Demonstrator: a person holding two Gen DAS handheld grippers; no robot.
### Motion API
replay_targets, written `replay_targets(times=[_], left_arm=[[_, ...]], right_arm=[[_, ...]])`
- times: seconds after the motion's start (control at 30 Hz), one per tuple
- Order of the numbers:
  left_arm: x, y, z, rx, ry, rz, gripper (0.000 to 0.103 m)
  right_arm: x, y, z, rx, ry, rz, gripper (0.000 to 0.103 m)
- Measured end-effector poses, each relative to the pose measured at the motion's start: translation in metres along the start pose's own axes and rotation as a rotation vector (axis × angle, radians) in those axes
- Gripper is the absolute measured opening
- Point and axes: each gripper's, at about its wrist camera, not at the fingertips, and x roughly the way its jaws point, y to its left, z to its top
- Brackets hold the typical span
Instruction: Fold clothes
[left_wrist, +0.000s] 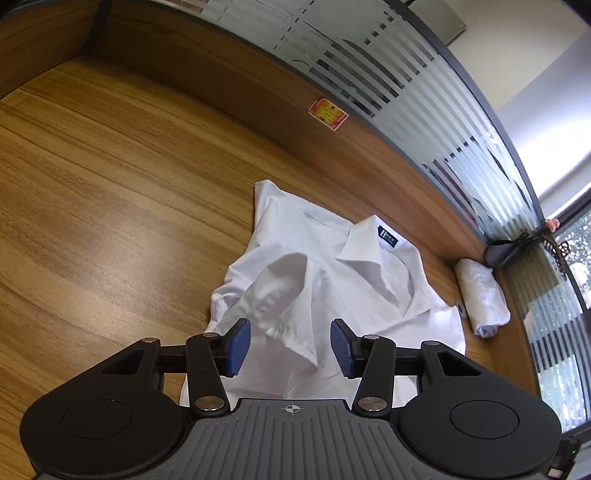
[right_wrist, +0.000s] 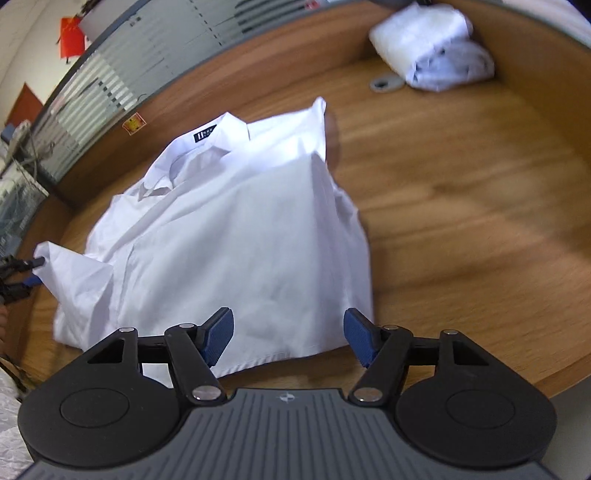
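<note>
A white collared shirt (left_wrist: 369, 295) lies crumpled on the wooden table (left_wrist: 110, 184), its collar with a dark label away from me. A raised sleeve (left_wrist: 280, 280) stands up between the blue pads of my left gripper (left_wrist: 290, 347), which is open; neither pad presses the cloth. In the right wrist view the shirt (right_wrist: 240, 221) is humped, its hem near the table's front edge. My right gripper (right_wrist: 289, 339) hovers open over that hem with the fabric under the gap. The left gripper's fingertips (right_wrist: 35, 263) show at the left edge beside the sleeve tip.
A folded white garment bundle (left_wrist: 480, 295) (right_wrist: 432, 48) rests by the far corner, near a grey cable grommet (right_wrist: 386, 83). A raised wooden ledge with a red sticker (left_wrist: 328, 114) and a striped glass partition (left_wrist: 388, 74) bound the table's back. Bare wood spreads left of the shirt.
</note>
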Motion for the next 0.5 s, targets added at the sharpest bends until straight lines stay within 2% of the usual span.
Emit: replay_targets(times=[0.1, 0.13, 0.17, 0.23, 0.27, 0.3, 0.37, 0.5], left_arm=[[0.004, -0.003, -0.003, -0.020, -0.008, 0.017, 0.043], [0.005, -0.003, -0.003, -0.028, -0.010, 0.019, 0.039], [0.006, -0.004, -0.004, -0.035, -0.013, 0.025, 0.030], [0.005, -0.005, -0.007, -0.045, -0.025, 0.041, 0.018], [0.002, -0.006, -0.008, -0.050, -0.037, 0.049, 0.017], [-0.001, -0.006, -0.009, -0.055, -0.048, 0.058, 0.017], [-0.007, -0.007, -0.011, -0.067, -0.068, 0.063, 0.012], [-0.028, -0.011, -0.014, -0.097, -0.087, 0.051, 0.011]], right_arm=[[0.008, -0.005, -0.001, 0.036, 0.011, 0.024, 0.062], [0.009, -0.007, -0.001, 0.061, 0.006, 0.043, 0.062], [0.009, -0.010, -0.001, 0.086, -0.001, 0.064, 0.059], [0.009, -0.014, -0.001, 0.126, -0.006, 0.093, 0.036], [0.008, -0.014, -0.001, 0.140, -0.003, 0.099, 0.019], [0.007, -0.015, -0.001, 0.154, 0.000, 0.105, 0.013], [-0.001, -0.014, -0.001, 0.173, 0.004, 0.127, 0.008], [-0.022, -0.012, -0.003, 0.243, -0.009, 0.187, 0.007]])
